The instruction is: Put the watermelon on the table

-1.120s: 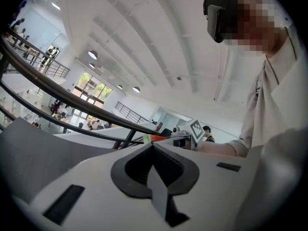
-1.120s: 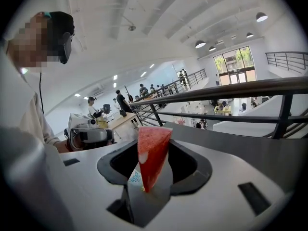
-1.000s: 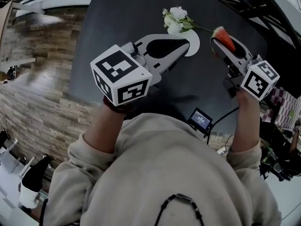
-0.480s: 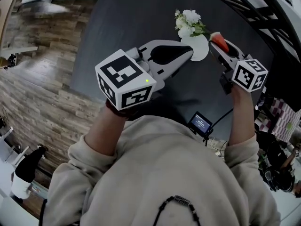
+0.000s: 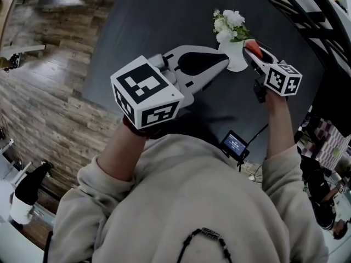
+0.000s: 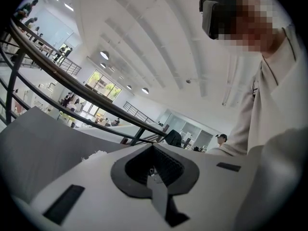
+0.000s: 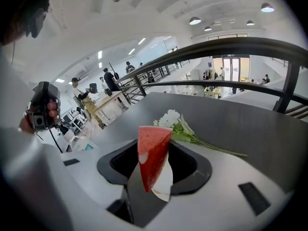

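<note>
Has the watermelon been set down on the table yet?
No, the watermelon slice is clamped in the jaws of the right gripper.

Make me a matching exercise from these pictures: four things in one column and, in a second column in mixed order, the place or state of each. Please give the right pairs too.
Things:
1. watermelon slice
2. flowers
3. left gripper
4. plate

Places or states:
A. jaws together, nothing between them
B. round and plain white, on the dark table
C. red, clamped in the right gripper
D. white blooms with green stems, lying on the table

Pairs: 1-C, 2-D, 3-A, 4-B
</note>
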A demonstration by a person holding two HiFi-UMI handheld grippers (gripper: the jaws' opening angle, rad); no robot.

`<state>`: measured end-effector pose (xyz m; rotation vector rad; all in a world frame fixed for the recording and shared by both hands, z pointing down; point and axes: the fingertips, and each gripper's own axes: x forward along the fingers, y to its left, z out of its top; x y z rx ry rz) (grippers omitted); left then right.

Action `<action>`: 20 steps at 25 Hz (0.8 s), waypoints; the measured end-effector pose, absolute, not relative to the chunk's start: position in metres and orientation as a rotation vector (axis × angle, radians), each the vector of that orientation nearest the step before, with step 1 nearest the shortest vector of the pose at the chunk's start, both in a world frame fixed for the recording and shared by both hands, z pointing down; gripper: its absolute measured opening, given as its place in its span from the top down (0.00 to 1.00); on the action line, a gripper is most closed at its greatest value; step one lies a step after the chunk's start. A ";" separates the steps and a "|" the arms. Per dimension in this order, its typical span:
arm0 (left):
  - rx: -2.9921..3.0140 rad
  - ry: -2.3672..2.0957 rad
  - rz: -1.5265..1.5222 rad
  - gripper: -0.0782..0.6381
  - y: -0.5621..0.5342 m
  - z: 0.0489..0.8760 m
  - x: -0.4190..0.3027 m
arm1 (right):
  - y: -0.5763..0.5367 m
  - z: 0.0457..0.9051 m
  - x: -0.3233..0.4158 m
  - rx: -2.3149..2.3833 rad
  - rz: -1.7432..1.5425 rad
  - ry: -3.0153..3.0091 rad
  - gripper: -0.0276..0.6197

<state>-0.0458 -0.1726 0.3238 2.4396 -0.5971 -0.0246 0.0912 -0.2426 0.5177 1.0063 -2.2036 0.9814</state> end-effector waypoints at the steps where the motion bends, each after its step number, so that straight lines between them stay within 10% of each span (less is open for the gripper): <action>1: 2.437 -0.599 -0.026 0.89 -0.172 0.324 -0.046 | -0.242 0.525 0.092 1.004 0.987 -2.187 0.65; 20: 2.434 -0.596 -0.019 0.89 -0.169 0.325 -0.052 | -0.239 0.618 0.083 0.921 0.942 -1.958 0.65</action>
